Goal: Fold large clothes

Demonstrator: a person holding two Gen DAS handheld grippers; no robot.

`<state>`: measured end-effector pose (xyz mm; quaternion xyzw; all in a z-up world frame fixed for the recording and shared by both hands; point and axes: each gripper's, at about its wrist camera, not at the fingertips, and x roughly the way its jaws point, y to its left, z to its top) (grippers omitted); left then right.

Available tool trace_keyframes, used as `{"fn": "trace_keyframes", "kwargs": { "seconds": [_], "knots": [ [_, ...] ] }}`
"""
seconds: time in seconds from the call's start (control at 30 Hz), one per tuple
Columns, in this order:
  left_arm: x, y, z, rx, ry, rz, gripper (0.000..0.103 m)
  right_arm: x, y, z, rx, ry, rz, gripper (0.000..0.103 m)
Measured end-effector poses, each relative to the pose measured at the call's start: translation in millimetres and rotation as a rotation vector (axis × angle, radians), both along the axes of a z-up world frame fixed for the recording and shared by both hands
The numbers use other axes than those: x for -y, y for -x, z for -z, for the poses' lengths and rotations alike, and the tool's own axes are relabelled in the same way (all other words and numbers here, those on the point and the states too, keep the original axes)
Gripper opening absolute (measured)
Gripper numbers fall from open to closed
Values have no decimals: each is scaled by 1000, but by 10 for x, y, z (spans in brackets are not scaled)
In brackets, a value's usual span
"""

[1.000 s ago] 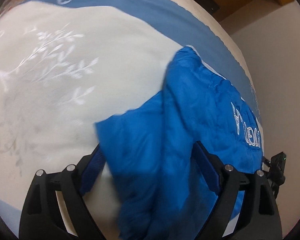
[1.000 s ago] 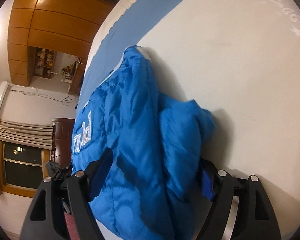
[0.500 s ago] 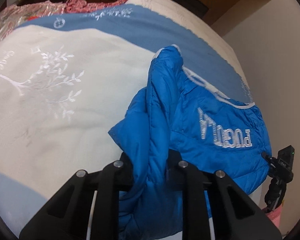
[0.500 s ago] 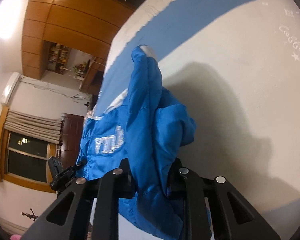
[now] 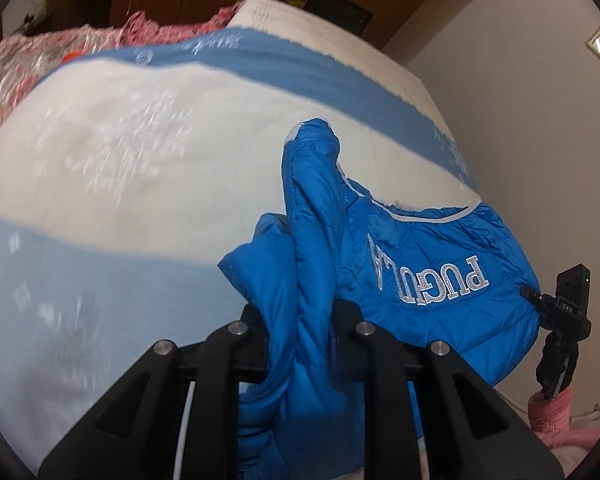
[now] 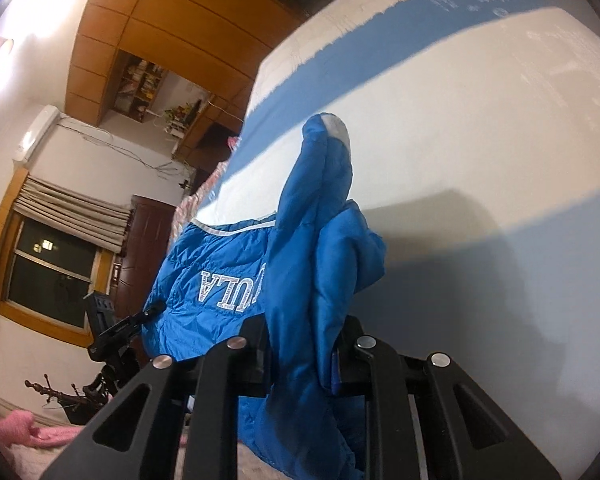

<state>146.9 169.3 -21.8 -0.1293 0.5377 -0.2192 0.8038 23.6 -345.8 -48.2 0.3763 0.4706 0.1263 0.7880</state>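
Two close wrist views downward, sharing jacket (image 5: 440,280) and bed (image 6: 480,128).

Blue jacket (image 5: 440,280): silver letters "PUGULA", seen upside down.

The right gripper (image 6: 304,344) has just clamped a bunched fold of the blue puffer jacket (image 6: 300,240), holding it up over the bed's white-and-blue quilt (image 6: 480,140); the jacket's lettered panel hangs toward the bed's left edge.

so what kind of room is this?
Most likely a bedroom in a home: a bed with a blue-and-white cover, wooden cupboards, a curtained window.
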Motion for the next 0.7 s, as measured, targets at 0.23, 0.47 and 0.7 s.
{"fn": "trace_keyframes", "kwargs": {
  "seconds": [0.23, 0.47, 0.7],
  "knots": [
    [-161, 412, 482, -60, -75, 6, 20, -160, 323, 397, -69, 48, 44, 19],
    [-250, 488, 885, -55, -103, -2, 27, -71, 387, 906, -133, 53, 137, 20],
    [-199, 525, 1068, -26, -137, 45, 36, -79, 473, 1167, -144, 62, 186, 25]
  ]
}}
